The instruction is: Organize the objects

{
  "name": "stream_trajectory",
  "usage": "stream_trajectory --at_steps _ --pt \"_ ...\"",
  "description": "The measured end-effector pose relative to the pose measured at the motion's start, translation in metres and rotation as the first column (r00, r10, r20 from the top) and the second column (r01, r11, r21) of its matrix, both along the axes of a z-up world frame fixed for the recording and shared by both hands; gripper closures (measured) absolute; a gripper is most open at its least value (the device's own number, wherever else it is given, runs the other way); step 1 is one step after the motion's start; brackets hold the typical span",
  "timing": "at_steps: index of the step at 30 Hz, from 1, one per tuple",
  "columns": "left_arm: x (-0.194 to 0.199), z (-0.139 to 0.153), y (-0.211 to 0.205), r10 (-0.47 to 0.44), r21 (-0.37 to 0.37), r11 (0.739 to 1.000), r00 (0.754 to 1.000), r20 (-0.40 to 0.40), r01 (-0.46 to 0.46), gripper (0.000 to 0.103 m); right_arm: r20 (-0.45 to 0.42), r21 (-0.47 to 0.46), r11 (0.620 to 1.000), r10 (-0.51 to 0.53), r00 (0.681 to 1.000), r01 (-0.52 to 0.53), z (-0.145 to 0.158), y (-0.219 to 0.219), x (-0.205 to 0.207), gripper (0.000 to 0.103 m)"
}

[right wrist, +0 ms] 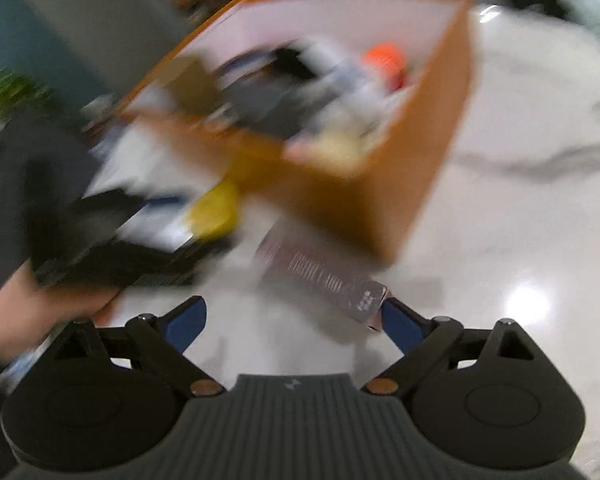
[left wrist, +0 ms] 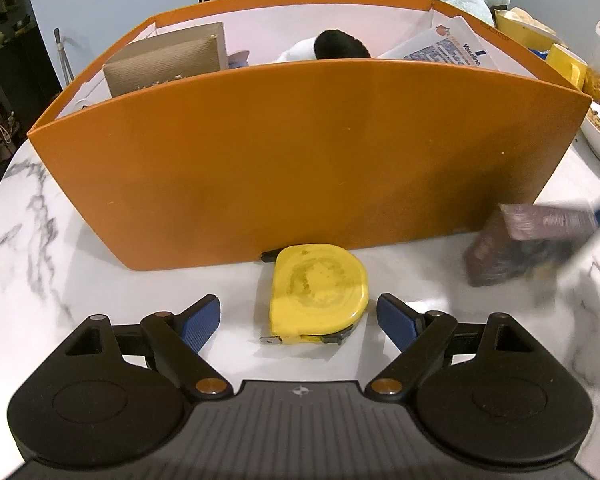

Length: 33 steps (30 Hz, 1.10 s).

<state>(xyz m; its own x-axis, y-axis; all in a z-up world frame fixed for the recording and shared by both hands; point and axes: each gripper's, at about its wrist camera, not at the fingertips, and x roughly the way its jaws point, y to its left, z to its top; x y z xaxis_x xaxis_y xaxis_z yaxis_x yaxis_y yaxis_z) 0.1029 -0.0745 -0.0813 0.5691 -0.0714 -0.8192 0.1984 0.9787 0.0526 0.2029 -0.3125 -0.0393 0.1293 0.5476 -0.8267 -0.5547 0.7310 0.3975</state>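
Marble table [left wrist: 100, 280]; blurred purple packet [left wrist: 512, 244]

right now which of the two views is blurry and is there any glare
Left wrist view: mostly sharp, the yellow tape measure and orange box crisp, only the dark packet at right smeared; fisheye bows the box's rim. Right wrist view: heavy motion blur over the box and its contents, plus a bright glare spot on the marble table.

The word "Vaseline", partly cut off by the rim, can be read in dark blue on a white printed sheet [left wrist: 456, 46] standing inside the orange box [left wrist: 300, 152]. The block of blue print beside it is too small to be read. Pale lettering on the dark purple packet [right wrist: 324, 276] is blurred and cannot be made out.
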Motion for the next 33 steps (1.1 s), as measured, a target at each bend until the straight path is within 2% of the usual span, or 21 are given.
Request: stream_trajectory --at_steps 3,5,7,12,17,19,21,26,32,33 --pt "0.001 -0.001 0.003 0.007 -0.004 1.0 1.0 -0.005 -0.007 0.002 0.126 -0.125 0.986 0.126 0.984 -0.111 0.013 0.021 -0.024 0.01" --pt "0.0 0.0 0.003 0.01 0.006 1.0 1.0 -0.006 -0.01 0.002 0.246 -0.239 0.966 0.16 0.956 -0.101 0.017 0.034 -0.033 0.01" --pt "0.001 0.002 0.003 0.005 0.017 1.0 1.0 -0.003 -0.005 0.002 0.294 -0.266 0.958 0.185 0.938 -0.106 0.016 0.044 -0.036 0.012" --pt "-0.003 0.002 0.006 -0.005 0.025 1.0 1.0 0.0 0.005 0.002 0.288 -0.353 0.929 0.225 0.931 -0.116 -0.006 0.061 -0.034 0.033" --pt "-0.003 -0.001 0.01 -0.012 0.018 1.0 1.0 -0.003 0.012 0.0 0.326 -0.391 0.919 0.191 0.926 -0.051 -0.02 0.076 -0.029 0.038" --pt "-0.002 -0.003 0.013 -0.016 0.015 1.0 1.0 -0.001 0.016 0.0 0.342 -0.389 0.921 0.169 0.924 -0.024 -0.022 0.079 -0.026 0.041" --pt "-0.001 -0.004 0.016 -0.026 0.004 1.0 1.0 0.002 0.026 0.0 0.341 -0.375 0.927 0.147 0.928 -0.009 -0.022 0.079 -0.025 0.05" --pt "0.003 -0.011 0.025 -0.027 -0.046 0.999 0.999 0.022 0.028 0.0 0.332 -0.357 0.934 0.123 0.935 0.004 -0.024 0.082 -0.022 0.055" --pt "0.009 -0.014 0.026 -0.028 -0.05 0.998 0.999 0.03 0.03 0.0 0.328 -0.383 0.924 0.144 0.934 -0.008 -0.027 0.084 -0.027 0.068" --pt "0.006 -0.012 0.023 -0.034 -0.053 0.998 0.999 0.028 0.036 0.0 0.329 -0.384 0.923 0.142 0.934 -0.006 -0.027 0.084 -0.027 0.073"
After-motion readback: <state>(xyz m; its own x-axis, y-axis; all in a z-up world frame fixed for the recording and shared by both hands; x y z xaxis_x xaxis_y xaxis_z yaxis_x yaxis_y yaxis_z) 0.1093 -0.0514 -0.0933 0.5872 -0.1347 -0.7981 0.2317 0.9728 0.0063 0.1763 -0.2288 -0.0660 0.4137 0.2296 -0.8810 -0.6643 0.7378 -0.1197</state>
